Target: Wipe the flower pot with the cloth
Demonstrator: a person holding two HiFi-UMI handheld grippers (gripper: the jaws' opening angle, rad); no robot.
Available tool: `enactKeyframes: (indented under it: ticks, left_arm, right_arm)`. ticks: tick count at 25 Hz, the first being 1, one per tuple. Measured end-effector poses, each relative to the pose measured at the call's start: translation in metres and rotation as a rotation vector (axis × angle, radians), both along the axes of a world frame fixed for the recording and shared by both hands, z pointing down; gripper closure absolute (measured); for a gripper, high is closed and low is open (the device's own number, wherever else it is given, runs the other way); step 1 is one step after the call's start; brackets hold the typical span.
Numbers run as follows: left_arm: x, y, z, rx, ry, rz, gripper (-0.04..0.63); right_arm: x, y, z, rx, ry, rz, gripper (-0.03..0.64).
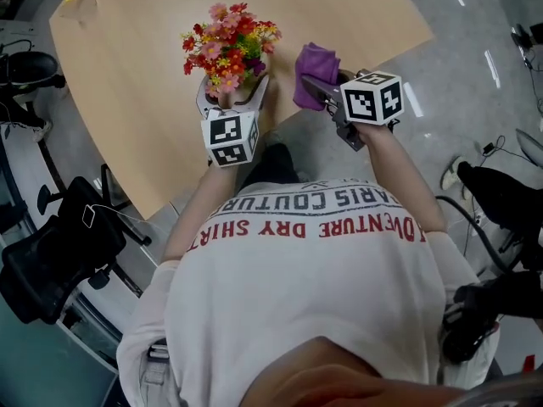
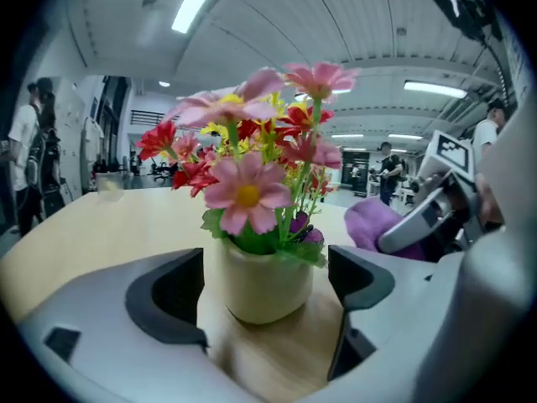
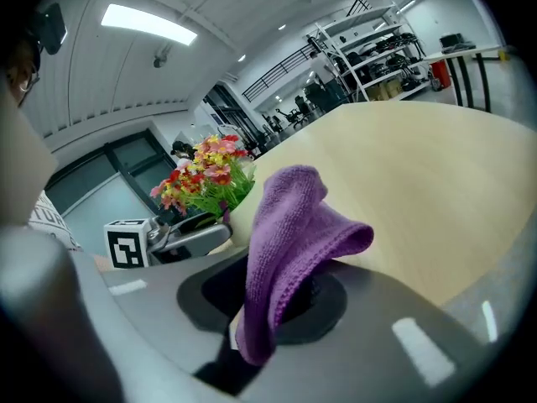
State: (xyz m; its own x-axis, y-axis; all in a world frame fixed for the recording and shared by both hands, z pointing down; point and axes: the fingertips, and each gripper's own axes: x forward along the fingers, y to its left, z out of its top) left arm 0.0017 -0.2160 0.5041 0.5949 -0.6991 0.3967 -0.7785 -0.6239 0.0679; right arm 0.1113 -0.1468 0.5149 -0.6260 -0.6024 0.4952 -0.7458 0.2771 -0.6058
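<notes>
The right gripper (image 3: 270, 305) is clamped on a limp, knitted purple cloth (image 3: 294, 225). The left gripper (image 2: 267, 285) gapes wide, its dark pads either side of the smooth, rounded cream flower pot (image 2: 260, 280) without touching it. Beyond lies the pale wooden table (image 2: 101, 225).

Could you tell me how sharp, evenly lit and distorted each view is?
Head view: evenly lit and sharp, with no glare on the table. Left gripper view: strong fisheye bending, dark corners, glaring ceiling strips; the flower pot is sharp, the wood nearest the lens smeared. Right gripper view: same bending; the cloth is crisp under a bright ceiling lamp.
</notes>
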Motion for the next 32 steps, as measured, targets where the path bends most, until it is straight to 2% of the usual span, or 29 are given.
enactKeyframes:
  ticks: [3, 7, 11, 14, 20, 27, 32]
  left_arm:
    - [0.005, -0.007, 0.001, 0.014, -0.041, -0.076, 0.146]
    - [0.013, -0.013, 0.009, -0.007, -0.039, -0.118, 0.146]
    - [0.009, -0.011, 0.023, -0.019, -0.074, -0.198, 0.146]
    - [0.008, -0.009, 0.027, -0.023, -0.081, -0.203, 0.147]
    - [-0.001, -0.022, 0.024, -0.040, -0.068, -0.121, 0.169]
    - [-0.001, -0.004, 0.019, -0.041, -0.067, 0.092, 0.170]
    - [-0.001, 0.013, 0.011, -0.021, -0.040, 0.231, 0.172]
  right_arm:
    - [0.005, 0.014, 0.001, -0.015, 0.010, -0.006, 0.566]
    - [0.007, 0.028, 0.008, -0.028, 0.012, -0.003, 0.566]
    - [0.010, 0.047, 0.016, -0.024, 0.010, -0.010, 0.566]
    - [0.010, 0.053, 0.019, -0.025, -0.002, -0.005, 0.566]
    - [-0.001, 0.031, 0.012, -0.024, -0.006, -0.030, 0.566]
    - [-0.008, 0.027, 0.003, -0.014, -0.067, -0.035, 0.566]
    - [-0.019, 0.019, -0.014, 0.010, -0.120, -0.054, 0.566]
